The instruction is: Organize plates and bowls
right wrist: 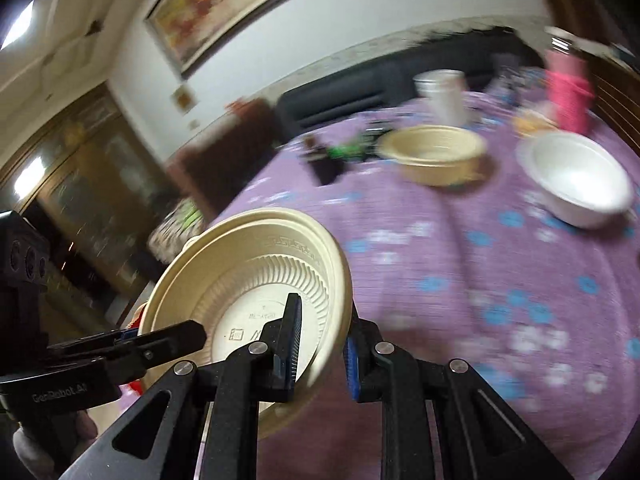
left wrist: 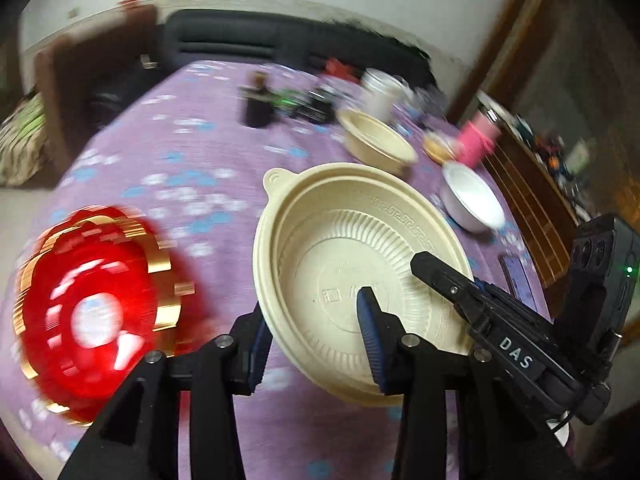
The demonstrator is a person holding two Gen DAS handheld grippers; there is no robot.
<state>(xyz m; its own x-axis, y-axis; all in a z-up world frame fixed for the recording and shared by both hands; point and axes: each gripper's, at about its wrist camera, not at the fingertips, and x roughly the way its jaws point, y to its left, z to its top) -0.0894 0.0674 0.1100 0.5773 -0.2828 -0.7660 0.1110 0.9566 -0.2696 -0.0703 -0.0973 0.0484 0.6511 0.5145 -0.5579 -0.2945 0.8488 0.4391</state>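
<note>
A large cream plastic plate [left wrist: 352,264] with a ribbed inside is held up off the purple flowered tablecloth [left wrist: 192,152]. My left gripper [left wrist: 314,328] straddles its near rim, one finger outside and one inside. My right gripper [right wrist: 320,340] straddles the opposite rim of the same plate [right wrist: 248,280], one finger inside, one outside; its finger also shows in the left wrist view [left wrist: 444,276]. A red and gold plate [left wrist: 92,312] lies on the cloth at the left. A cream bowl [right wrist: 436,152] and a white bowl [right wrist: 576,176] stand further back.
At the table's far side stand a white cup [right wrist: 442,92], a pink cup [right wrist: 568,88], a dark bottle [left wrist: 258,100] and small dark items. A dark sofa [left wrist: 248,40] lies behind the table. A wooden chair [left wrist: 532,200] stands at the right edge.
</note>
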